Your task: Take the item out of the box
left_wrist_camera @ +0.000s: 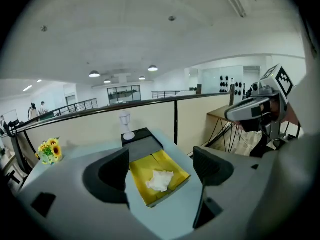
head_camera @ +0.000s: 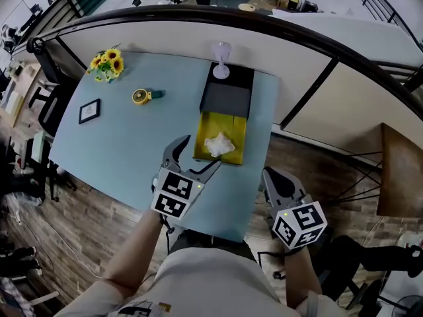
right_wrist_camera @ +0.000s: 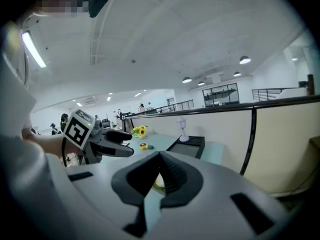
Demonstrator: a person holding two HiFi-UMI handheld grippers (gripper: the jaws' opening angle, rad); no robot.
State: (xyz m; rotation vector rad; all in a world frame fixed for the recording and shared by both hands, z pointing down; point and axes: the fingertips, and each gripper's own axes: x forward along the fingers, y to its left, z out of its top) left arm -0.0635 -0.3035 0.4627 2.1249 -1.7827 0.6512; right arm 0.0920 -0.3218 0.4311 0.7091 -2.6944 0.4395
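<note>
An open yellow box (head_camera: 231, 127) lies on the light-blue table (head_camera: 132, 144), with its dark lid (head_camera: 227, 98) folded back beyond it. A crumpled white item (head_camera: 219, 144) rests inside, near the box's front. My left gripper (head_camera: 201, 150) is open just in front of the box's near left corner, and nothing is between its jaws. In the left gripper view the box (left_wrist_camera: 150, 165) and the white item (left_wrist_camera: 160, 180) appear between the spread jaws of the left gripper (left_wrist_camera: 161, 169). My right gripper (head_camera: 266, 172) is shut and empty, off the table's right edge; its jaws meet in the right gripper view (right_wrist_camera: 159, 176).
A sunflower bunch (head_camera: 107, 65), a yellow tape measure (head_camera: 141, 96) and a small framed picture (head_camera: 89, 111) lie on the table's left half. A white goblet-shaped ornament (head_camera: 221, 61) stands on the lid's far end. A black railing (head_camera: 310, 41) runs behind, and a wooden table (head_camera: 400, 170) is at right.
</note>
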